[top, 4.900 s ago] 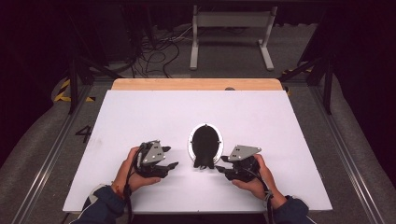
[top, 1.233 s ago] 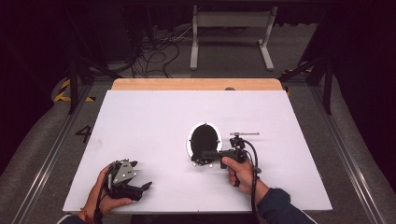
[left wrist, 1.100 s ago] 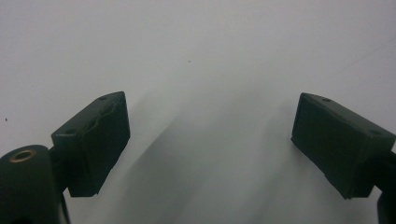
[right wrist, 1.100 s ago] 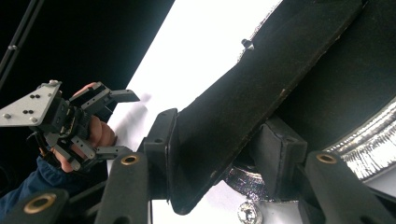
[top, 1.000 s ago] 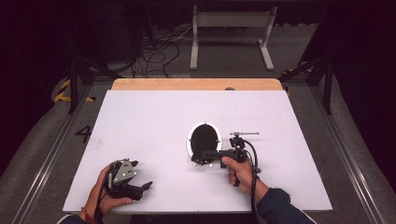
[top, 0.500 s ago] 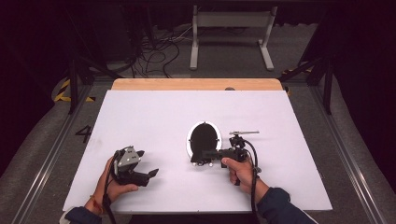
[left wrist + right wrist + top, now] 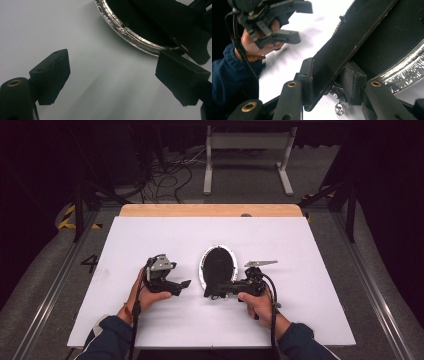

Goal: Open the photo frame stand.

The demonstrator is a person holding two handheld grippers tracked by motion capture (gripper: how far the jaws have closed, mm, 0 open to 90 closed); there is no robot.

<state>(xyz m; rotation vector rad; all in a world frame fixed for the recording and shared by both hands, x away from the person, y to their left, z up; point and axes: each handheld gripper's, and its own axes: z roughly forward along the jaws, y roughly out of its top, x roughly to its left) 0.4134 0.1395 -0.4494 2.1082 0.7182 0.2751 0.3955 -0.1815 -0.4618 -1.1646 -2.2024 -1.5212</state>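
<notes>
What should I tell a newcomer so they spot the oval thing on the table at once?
On the white table, look just below its middle, between the two hand-held grippers. The oval mirror-like frame lies there: dark inside, with a glittery silver rim, the right gripper clamping its near edge.

A lab or recording studio, not a home — the walls are hung in black and the light falls on one work surface. A white board (image 7: 165, 235) lies on a wooden table (image 7: 210, 210), bare apart from the work at hand. Metal rails (image 7: 47, 295) run along both sides on a grey carpeted floor (image 7: 30, 285). Behind, loose cables (image 7: 170, 170) sprawl beside a white metal stand (image 7: 247, 142), and yellow-black hazard tape (image 7: 67, 217) marks the floor — a purpose-built rig.
</notes>
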